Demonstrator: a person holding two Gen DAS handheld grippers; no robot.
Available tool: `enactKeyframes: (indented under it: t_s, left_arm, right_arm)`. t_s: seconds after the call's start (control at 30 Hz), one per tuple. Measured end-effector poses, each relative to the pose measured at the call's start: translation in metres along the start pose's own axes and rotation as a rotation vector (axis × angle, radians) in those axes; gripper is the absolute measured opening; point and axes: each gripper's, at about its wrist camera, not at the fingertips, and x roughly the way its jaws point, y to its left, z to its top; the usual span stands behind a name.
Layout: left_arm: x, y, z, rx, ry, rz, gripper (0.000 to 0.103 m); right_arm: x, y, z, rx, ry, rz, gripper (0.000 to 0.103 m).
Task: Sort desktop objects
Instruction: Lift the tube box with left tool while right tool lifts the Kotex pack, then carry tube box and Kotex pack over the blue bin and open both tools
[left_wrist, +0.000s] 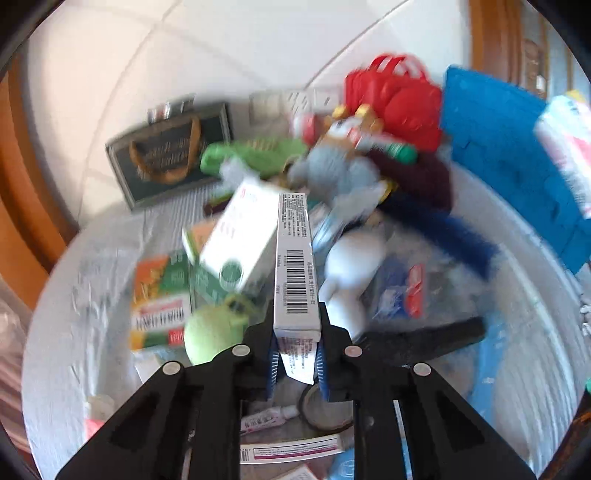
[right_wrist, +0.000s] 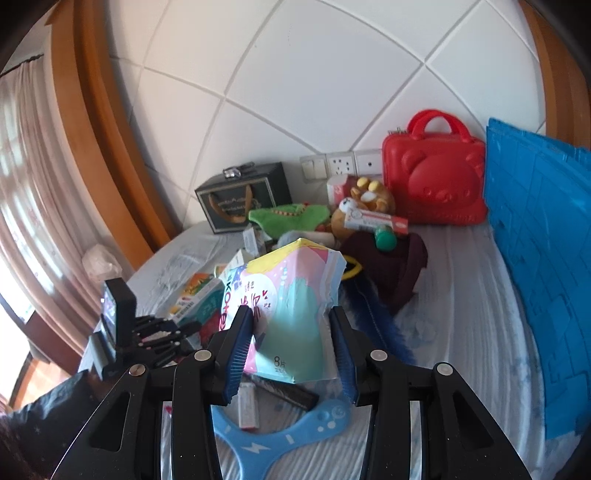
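The left tool (left_wrist: 296, 360) is clamped on the near end of a long white box (left_wrist: 295, 266), barcode side up, which juts out over the clutter in the middle of the table (right_wrist: 461, 280). The right tool (right_wrist: 291, 350) has its pads either side of a pastel packet (right_wrist: 291, 306); the left pad seems to touch it, but I cannot tell whether it is truly gripped. The box is held only at its tip, so it could pivot or slip and drop onto the pile; the left view is blurred, which suggests quick motion, and that raises the risk. The packet is soft and crinkled and might slide out or sag. Going left to right along the table's far edge: a dark box (right_wrist: 240, 197), a green plush (right_wrist: 288, 218), a red case (right_wrist: 436, 181), then a blue mat (right_wrist: 539, 266) leaning at the right edge.
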Motion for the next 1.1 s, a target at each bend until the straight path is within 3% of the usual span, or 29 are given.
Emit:
enactKeyframes:
  t_s: [0.27,0.57,0.8,0.97,1.1]
  left_arm:
    - [-0.073,-0.064,0.067,0.114,-0.198,0.004,0.017]
    - [-0.135,-0.187,0.154,0.209,-0.394,-0.127,0.017]
    - [-0.153,-0.319,0.216,0.296,-0.481,-0.237,0.017]
    - [-0.136,-0.423,0.26,0.322,-0.468,-0.321,0.017]
    - [-0.118,-0.484,0.283,0.327,-0.424,-0.353,0.018]
  right_arm:
    - [-0.057,0.012,0.019,-0.008,-0.14,-0.044,0.042]
    - [-0.167,-0.024,0.037,0.031,-0.354,-0.16,0.042]
    - [-0.26,-0.107,0.051,0.052,-0.517,-0.262,0.042]
    - [-0.296,-0.19,0.06,0.075,-0.54,-0.309,0.042]
    - [-0.298,-0.263,0.071,0.129,-0.489,-0.341,0.042]
